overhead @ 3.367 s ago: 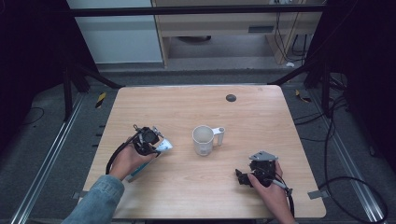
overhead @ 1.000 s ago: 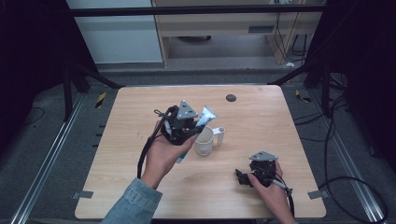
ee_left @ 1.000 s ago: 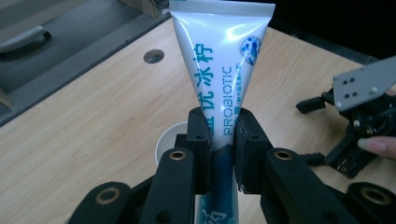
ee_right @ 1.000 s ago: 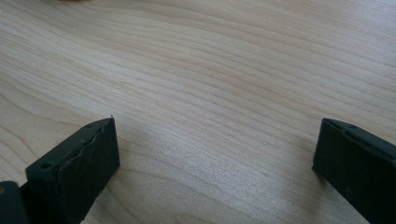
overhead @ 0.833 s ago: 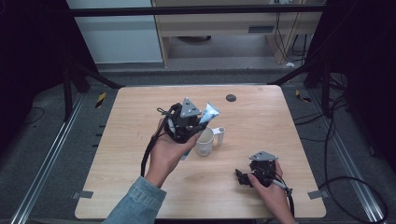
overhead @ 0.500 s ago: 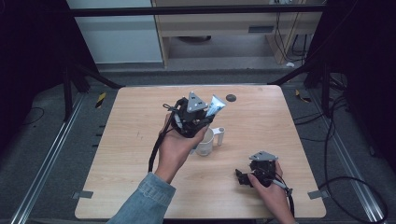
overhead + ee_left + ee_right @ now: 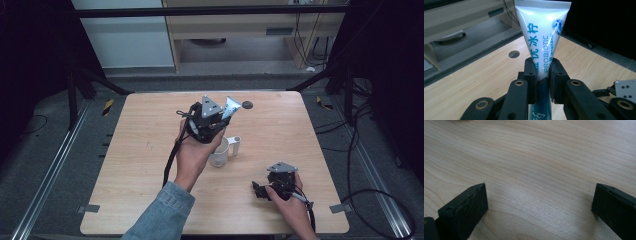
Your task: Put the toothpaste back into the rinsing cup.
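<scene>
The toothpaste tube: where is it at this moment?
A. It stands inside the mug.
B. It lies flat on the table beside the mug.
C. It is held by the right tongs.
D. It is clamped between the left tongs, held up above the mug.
D: the left tongs are shut on the toothpaste tube, raised over the mug.

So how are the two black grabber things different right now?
The left gripper is raised above the white ceramic mug, while the right gripper sits low on the light wooden table. The left is shut on a white-and-blue squeezy tube; the right is open with nothing between its jaws. Both are black, with two jaws.
</scene>
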`<state>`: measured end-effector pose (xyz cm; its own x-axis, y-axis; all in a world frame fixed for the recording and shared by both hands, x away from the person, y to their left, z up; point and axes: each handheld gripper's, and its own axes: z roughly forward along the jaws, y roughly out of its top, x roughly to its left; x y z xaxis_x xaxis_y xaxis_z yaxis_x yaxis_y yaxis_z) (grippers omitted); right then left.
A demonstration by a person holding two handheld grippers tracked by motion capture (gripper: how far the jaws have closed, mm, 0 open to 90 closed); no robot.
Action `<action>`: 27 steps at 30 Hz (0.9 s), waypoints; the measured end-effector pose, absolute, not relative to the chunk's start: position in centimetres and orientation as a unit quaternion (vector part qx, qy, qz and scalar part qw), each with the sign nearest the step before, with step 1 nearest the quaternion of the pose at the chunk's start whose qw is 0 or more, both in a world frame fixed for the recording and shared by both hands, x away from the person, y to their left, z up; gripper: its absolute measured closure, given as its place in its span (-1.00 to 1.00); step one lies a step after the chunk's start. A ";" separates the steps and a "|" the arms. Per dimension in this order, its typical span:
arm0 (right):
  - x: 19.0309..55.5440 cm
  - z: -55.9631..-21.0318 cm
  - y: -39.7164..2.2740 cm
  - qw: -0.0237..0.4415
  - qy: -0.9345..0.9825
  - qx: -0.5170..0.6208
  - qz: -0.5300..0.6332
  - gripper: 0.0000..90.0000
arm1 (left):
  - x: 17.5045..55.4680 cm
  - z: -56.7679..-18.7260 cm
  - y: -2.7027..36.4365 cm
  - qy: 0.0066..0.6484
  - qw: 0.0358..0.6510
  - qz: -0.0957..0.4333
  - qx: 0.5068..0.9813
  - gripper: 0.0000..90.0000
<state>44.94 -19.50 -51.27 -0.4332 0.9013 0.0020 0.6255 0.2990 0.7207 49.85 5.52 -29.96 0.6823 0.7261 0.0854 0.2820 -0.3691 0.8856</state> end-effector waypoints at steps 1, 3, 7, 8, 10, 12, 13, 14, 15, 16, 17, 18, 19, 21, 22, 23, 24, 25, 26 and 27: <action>45.0 -51.3 -19.5 0.209 0.779 0.490 0.331 -0.99 | 49.8 -30.0 5.4 0.318 0.463 0.241 0.791 0.74; 45.0 -51.3 -19.5 0.208 0.779 0.489 0.332 -0.99 | 49.8 -30.0 5.4 0.318 0.465 0.242 0.790 0.73; 44.9 -51.3 -19.5 0.208 0.779 0.490 0.332 -0.99 | 50.0 -30.1 5.2 0.319 0.472 0.245 0.784 0.73; 44.9 -51.3 -19.5 0.208 0.779 0.490 0.332 -0.99 | 50.1 -30.1 5.2 0.319 0.473 0.244 0.784 0.73; 44.9 -51.3 -19.5 0.208 0.779 0.490 0.332 -0.99 | 50.2 -30.2 5.1 0.319 0.474 0.241 0.784 0.73; 44.9 -51.3 -19.5 0.208 0.779 0.489 0.332 -0.99 | 50.3 -30.3 5.1 0.318 0.477 0.242 0.782 0.73; 44.9 -51.3 -19.5 0.208 0.779 0.490 0.332 -0.99 | 50.3 -30.3 5.0 0.319 0.478 0.243 0.781 0.73; 44.9 -51.3 -19.5 0.208 0.779 0.490 0.332 -0.99 | 50.3 -30.3 5.0 0.318 0.480 0.246 0.780 0.73; 44.9 -51.3 -19.5 0.208 0.779 0.490 0.332 -0.99 | 50.3 -30.3 5.0 0.318 0.480 0.246 0.780 0.73; 44.9 -51.3 -19.5 0.208 0.779 0.490 0.332 -0.99 | 50.5 -30.4 5.0 0.318 0.487 0.250 0.774 0.73; 44.9 -51.3 -19.5 0.208 0.779 0.490 0.332 -0.99 | 50.5 -30.4 5.0 0.318 0.487 0.250 0.774 0.73; 44.9 -51.3 -19.5 0.208 0.779 0.490 0.332 -0.99 | 50.5 -30.5 5.0 0.321 0.495 0.251 0.767 0.73; 44.9 -51.3 -19.5 0.208 0.779 0.490 0.331 -0.99 | 50.6 -30.5 5.0 0.321 0.498 0.254 0.765 0.73; 44.9 -51.3 -19.5 0.208 0.779 0.490 0.332 -0.99 | 50.6 -30.4 5.0 0.322 0.500 0.268 0.758 0.73; 44.9 -51.3 -19.5 0.208 0.779 0.490 0.332 -0.99 | 50.6 -30.4 5.0 0.322 0.502 0.270 0.756 0.73; 44.9 -51.3 -19.5 0.208 0.779 0.490 0.332 -0.99 | 50.6 -30.5 4.9 0.322 0.506 0.270 0.753 0.73; 44.9 -51.3 -19.5 0.208 0.779 0.489 0.332 -0.99 | 50.7 -30.5 4.9 0.322 0.509 0.270 0.751 0.73; 44.9 -51.3 -19.5 0.208 0.779 0.489 0.332 -0.99 | 50.7 -30.5 4.9 0.322 0.509 0.270 0.751 0.73; 45.0 -51.3 -19.5 0.208 0.779 0.489 0.332 -0.99 | 50.7 -30.6 4.8 0.321 0.513 0.272 0.748 0.73; 45.0 -51.3 -19.5 0.208 0.779 0.489 0.332 -0.99 | 50.7 -30.6 4.8 0.320 0.514 0.273 0.748 0.73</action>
